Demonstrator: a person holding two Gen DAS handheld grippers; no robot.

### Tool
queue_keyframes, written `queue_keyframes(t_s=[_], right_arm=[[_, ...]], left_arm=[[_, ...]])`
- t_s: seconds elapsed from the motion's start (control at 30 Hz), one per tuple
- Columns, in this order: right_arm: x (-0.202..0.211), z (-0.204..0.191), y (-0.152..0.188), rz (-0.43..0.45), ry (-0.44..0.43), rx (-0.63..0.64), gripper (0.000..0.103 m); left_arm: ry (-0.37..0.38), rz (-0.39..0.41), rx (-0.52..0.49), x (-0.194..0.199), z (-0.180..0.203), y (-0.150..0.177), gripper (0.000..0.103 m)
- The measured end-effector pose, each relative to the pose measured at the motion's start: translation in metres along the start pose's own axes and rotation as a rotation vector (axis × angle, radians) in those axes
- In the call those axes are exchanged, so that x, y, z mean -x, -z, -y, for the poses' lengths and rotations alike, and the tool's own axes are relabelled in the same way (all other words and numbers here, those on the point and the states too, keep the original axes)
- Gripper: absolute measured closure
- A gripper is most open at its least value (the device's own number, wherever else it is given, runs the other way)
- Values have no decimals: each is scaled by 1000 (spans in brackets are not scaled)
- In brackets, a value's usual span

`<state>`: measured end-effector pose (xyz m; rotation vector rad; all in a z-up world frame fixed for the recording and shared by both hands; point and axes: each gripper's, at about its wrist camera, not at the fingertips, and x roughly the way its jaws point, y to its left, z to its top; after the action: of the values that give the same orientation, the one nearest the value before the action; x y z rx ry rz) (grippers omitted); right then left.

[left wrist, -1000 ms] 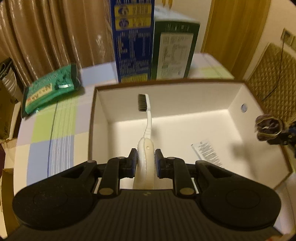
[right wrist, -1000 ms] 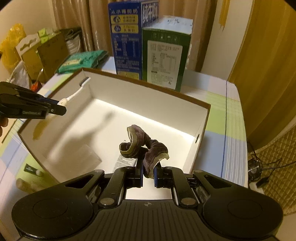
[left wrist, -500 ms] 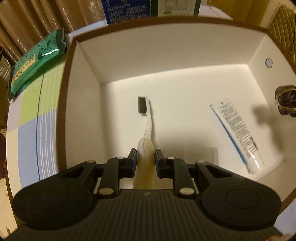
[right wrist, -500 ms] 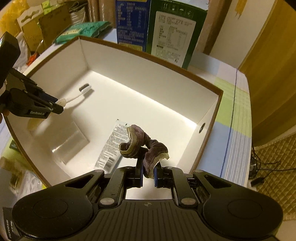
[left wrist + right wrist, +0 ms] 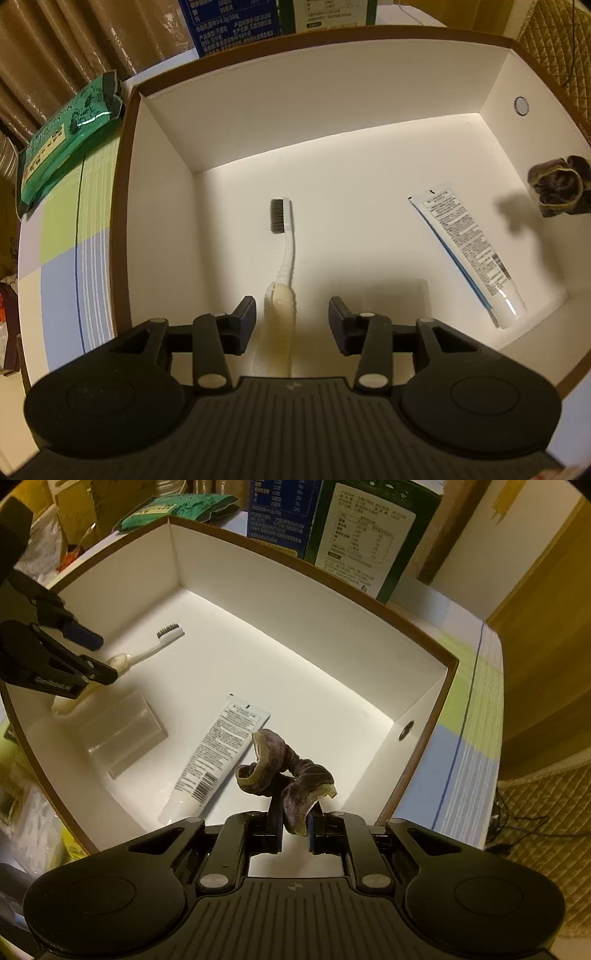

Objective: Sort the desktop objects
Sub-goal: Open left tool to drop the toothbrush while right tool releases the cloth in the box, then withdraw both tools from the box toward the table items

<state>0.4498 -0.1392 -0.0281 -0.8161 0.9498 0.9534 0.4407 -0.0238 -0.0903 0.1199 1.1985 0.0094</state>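
- Two grippers, both pointing steeply down into the white box.
- Left gripper: jaws have just been opening and now stand apart; toothbrush lies between them, neither pad pressing on it.
- Toothbrush lies on the box floor, bristle head toward the far wall, handle end under the gripper body.
- Right gripper: jaws clamped on a purple scrunchie, held clear of the floor near the right wall.
- Toothpaste tube lies flat on the floor, between toothbrush and scrunchie, touching neither.
- Clear plastic piece lies on the floor just beside the toothbrush handle.
- Box sits on a bench with a checked cloth.
- Green packet lies on the cloth left of the box; blue carton and green carton stand behind it.
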Motion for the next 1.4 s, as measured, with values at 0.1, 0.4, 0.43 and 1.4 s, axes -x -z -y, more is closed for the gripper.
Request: queue_keyframes(t_s=[0.1,0.4,0.43,1.4], right_arm=[[-1,-3,0,-5,-6,20,94],[10,-18,4,19,-22,92,19],[11,-18,5,23,-19,96,17],[59,-27,22,160,-76,-36,2]], left_arm=[[11,12,-12,5,1,0,56],[39,21,-55,23,14,7,33],[33,25,-60,24,15,8,26],[10,110,-32,90,10,40,15]])
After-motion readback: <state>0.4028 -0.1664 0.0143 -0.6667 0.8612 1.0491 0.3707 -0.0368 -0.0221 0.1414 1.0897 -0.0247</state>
